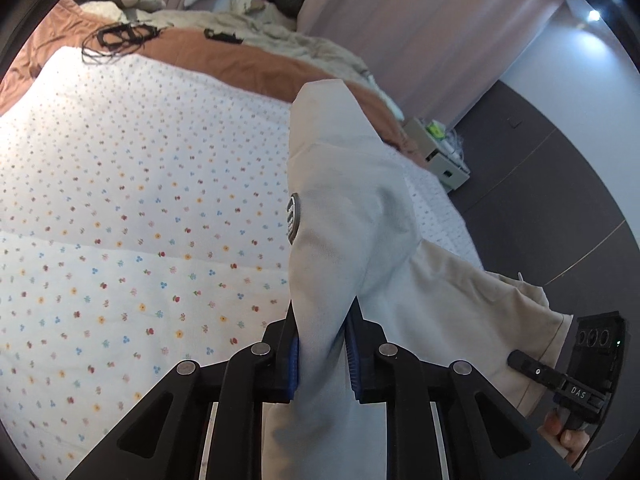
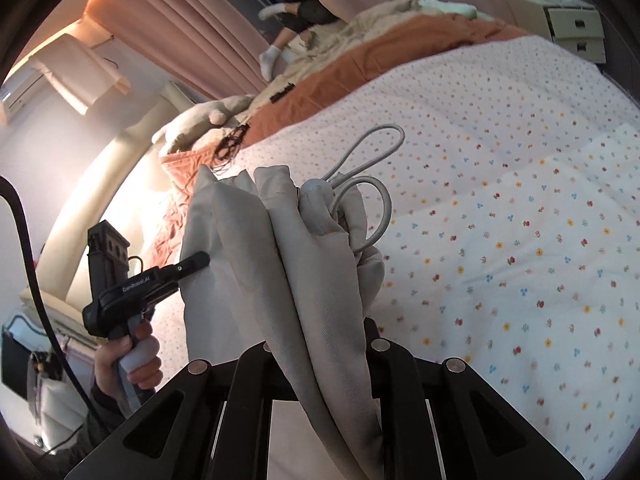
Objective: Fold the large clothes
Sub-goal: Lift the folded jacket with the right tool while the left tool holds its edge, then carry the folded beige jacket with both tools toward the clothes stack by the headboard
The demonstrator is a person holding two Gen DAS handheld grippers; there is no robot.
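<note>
Barely started: holding up a pale jacket (image 1: 344,184) above the flowery bed cover (image 1: 140,200), not flat, not folded yet. Left gripper (image 1: 322,354) squeezed tight on the cloth, blue pads (image 1: 294,360) pinching it. Right gripper (image 2: 324,344) shut on another bunch of the same cloth. Still to do: laying flat, folding. Only in the left view: a round badge (image 1: 294,218). Only in the right view: a looped cord (image 2: 366,184) and a hand (image 2: 128,364).

A floral quilt (image 1: 140,200) covers the bed, with a rust blanket (image 1: 240,60) beyond. Pink curtains (image 1: 420,20) hang upper right, above a dark floor (image 1: 540,200) and cream drawers (image 2: 576,28).
</note>
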